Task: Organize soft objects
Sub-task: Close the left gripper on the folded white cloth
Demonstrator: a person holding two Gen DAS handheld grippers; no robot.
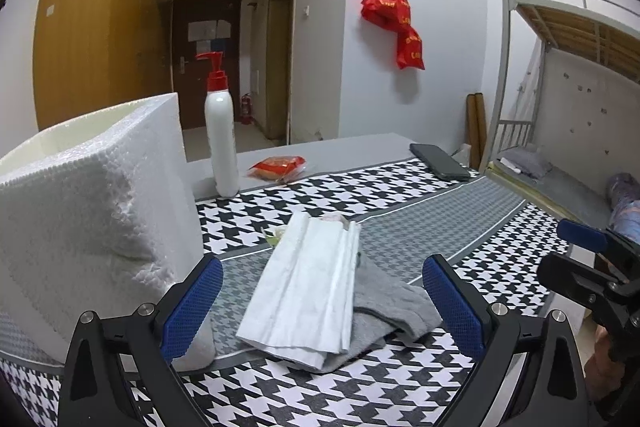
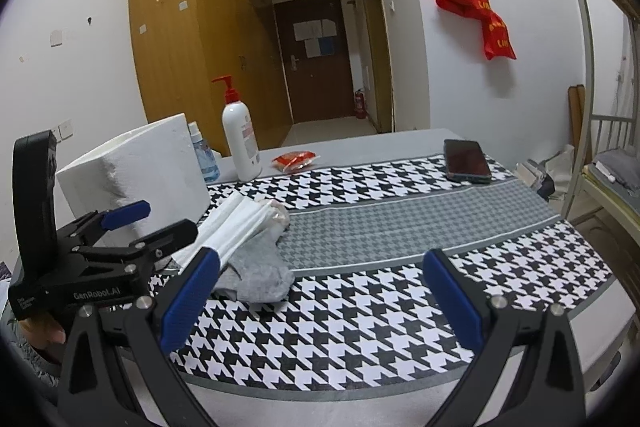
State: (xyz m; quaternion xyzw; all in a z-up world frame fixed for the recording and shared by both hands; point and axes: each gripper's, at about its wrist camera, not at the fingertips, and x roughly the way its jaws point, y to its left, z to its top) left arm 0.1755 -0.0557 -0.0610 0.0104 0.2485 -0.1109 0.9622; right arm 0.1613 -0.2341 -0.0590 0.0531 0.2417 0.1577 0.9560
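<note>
Two hand-held tools hover over a table [image 2: 360,379] covered in a black-and-white houndstooth cloth [image 1: 340,395], both with blue-padded fingers spread wide and gripping nothing: the left tool [image 1: 322,301] frames the soft pile, while the right tool [image 2: 320,303] points at bare cloth. The pile counts two clear pieces: one white towel [image 1: 308,291], folded into a long ribbed strip, lying on top of one crumpled grey cloth [image 1: 396,303]; a small pale scrap at the towel's far end is too unclear to name. The pile sits on the grey band of the cloth, just beside one white foam box [image 1: 92,223]. Behind stand one white pump bottle [image 2: 240,143] with a red head and an unreadable pink label, one small blue-labelled spray bottle [image 2: 204,159], one red snack packet [image 2: 296,161] and one dark phone [image 2: 467,161]. The left tool's body reads "GenRobot.AI". Red bags [image 2: 472,7] with yellow lettering, illegible, hang on the wall.
</note>
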